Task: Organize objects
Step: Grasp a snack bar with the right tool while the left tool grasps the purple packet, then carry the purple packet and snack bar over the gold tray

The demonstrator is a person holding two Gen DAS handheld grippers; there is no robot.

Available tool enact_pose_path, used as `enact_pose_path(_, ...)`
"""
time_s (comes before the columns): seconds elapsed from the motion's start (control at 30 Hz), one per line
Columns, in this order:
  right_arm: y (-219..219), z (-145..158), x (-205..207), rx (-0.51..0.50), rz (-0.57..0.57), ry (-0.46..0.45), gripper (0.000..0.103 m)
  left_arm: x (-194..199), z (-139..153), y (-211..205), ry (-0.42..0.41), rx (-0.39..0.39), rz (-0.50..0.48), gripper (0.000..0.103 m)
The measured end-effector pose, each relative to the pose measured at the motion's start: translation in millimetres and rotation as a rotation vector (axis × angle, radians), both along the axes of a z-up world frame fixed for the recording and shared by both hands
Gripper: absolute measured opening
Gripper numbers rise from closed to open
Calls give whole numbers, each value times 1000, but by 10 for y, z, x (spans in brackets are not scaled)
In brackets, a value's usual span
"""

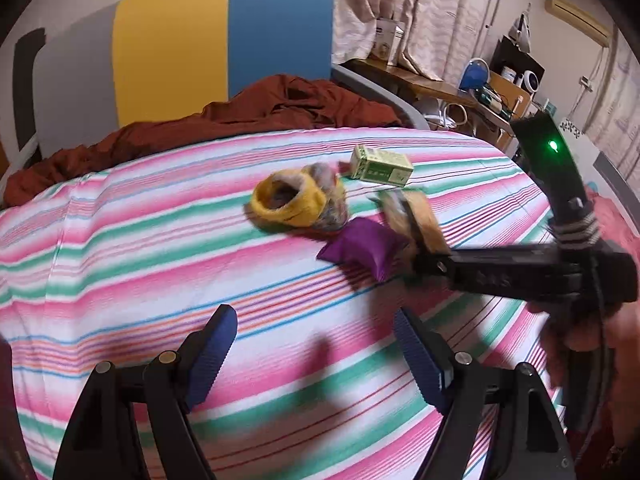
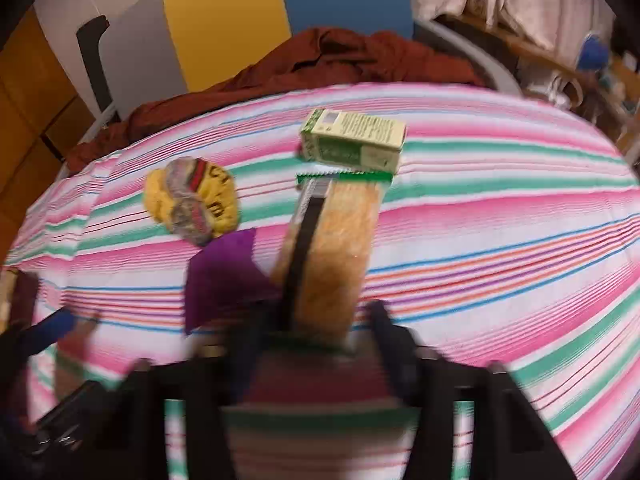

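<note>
On a bed dressed in a pink, green and white striped sheet, you are working with a gripper in each hand. Your right gripper is pinching a cracker packet, a long clear wrapper with a green serrated end holding a row of golden biscuits; the packet is sticking out forward between the jaws, its far end reaching toward a green and cream carton lying on its side, closed, its contents hidden. From the left wrist view the same packet is showing in the right gripper's jaws, tilted above a purple pouch resting on the sheet. Just beside the pouch, a rolled pair of yellow socks is sitting with its cuff gaping upward; whatever lies inside is too dim to tell. Your left gripper is hovering over bare sheet, its blue ribbed pads spread wide with nothing between them. A rust-coloured blanket is lying bunched at the far end.
</note>
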State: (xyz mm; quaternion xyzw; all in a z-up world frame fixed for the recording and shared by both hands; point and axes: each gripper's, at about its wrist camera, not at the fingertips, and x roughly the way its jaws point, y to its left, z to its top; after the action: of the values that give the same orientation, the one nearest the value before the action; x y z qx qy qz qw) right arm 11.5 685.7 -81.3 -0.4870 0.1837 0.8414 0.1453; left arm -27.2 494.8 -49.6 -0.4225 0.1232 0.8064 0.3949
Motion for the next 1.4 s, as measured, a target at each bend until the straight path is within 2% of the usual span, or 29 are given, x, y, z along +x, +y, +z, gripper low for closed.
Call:
enact_pose_path(0.03, 96, 3, 74, -47, -32, -61, 41, -13, 15, 25, -2, -1, -6, 82)
enact_pose_path(0.13, 200, 7, 191, -85, -62, -89, 40, -53, 39, 140, -14, -11, -23, 82)
enact_pose_path(0.2, 346, 30, 341, -70, -108, -126, 41, -66, 19, 264, -24, -27, -46, 82)
enact_pose_path(0.27, 438, 60, 440, -31, -151, -157, 47, -76, -19, 404, -24, -53, -50, 82)
enact_pose_path(0.33, 504, 64, 475, -41, -178, -160, 75, -98, -42, 520, -21, -63, -45, 82)
enact_pose_path(0.37, 536, 68, 479, -45, -202, -154, 79, -109, -54, 589, -13, -70, -41, 82)
enact_pose_path(0.53, 512, 120, 457, -70, -211, -78, 82, -171, -163, 883, 62, -131, -60, 82)
enact_pose_path(0.6, 515, 76, 437, -62, -219, -91, 82, -189, -238, 962, 99, -158, -82, 82)
enact_pose_path(0.7, 560, -24, 436, -39, -252, -109, 79, -263, -374, 983, 49, -148, -96, 77)
enact_pose_path(0.73, 560, -24, 436, -39, -252, -109, 69, -281, -416, 964, 17, -125, -106, 65)
enact_pose_path(0.8, 540, -11, 422, -12, -246, -116, 58, -278, -431, 892, 51, -92, -92, 45)
enact_pose_path(0.87, 543, -4, 413, 3, -241, -125, 53, -244, -445, 845, 86, -83, -109, 37)
enact_pose_path(0.93, 549, 0, 407, -2, -246, -121, 49, -234, -443, 801, 79, -64, -120, 34)
enact_pose_path(1.2, 592, -20, 386, -6, -248, -97, 47, -167, -415, 461, 48, 21, -118, 31)
enact_pose_path(1.4, 504, 37, 345, 7, -224, -65, 46, -30, -336, 101, 81, 64, -110, 31)
